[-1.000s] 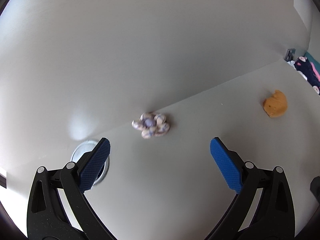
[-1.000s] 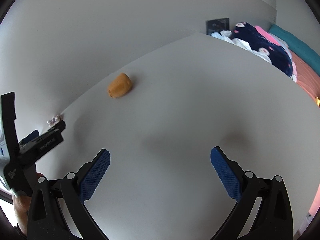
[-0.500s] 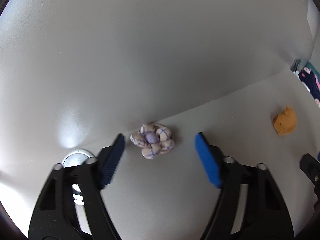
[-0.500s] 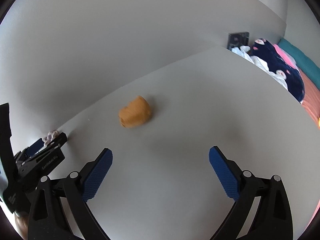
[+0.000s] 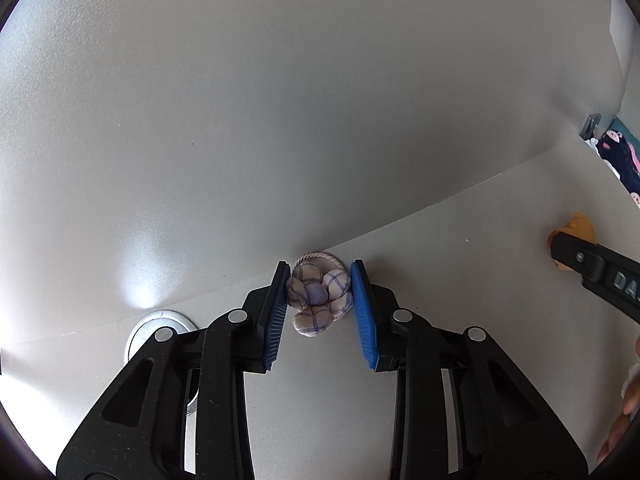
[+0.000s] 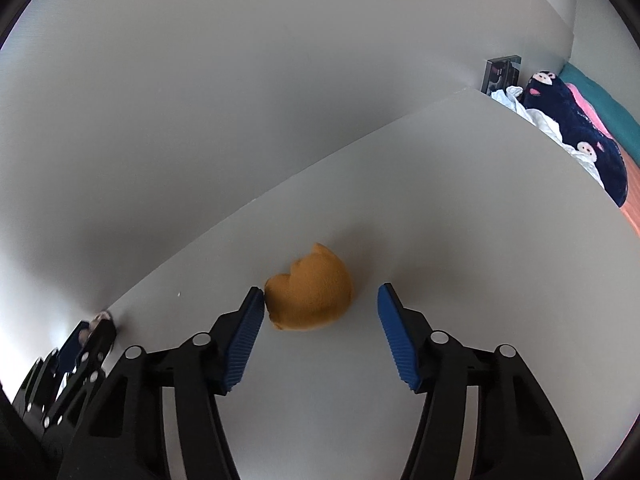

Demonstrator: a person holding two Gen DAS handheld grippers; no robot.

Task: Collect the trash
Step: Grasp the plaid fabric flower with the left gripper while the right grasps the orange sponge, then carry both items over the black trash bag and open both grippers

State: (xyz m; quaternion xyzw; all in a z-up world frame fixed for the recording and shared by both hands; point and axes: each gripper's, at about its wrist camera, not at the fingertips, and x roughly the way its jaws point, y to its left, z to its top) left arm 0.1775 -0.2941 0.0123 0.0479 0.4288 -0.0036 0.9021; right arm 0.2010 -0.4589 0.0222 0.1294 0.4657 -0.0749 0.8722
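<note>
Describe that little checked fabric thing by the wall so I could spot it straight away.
Follow the white tabletop back to where it meets the grey wall. There, right of a round metal disc, lies the fabric flower: pale plaid petals around a purple centre, with a cord loop, pinched between the left tool's blue pads. The orange lump is plain.

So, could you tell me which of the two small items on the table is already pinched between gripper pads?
The checked fabric flower by the wall: the left hand-held gripper presses it from both sides. The orange lump touches one pad only.
</note>
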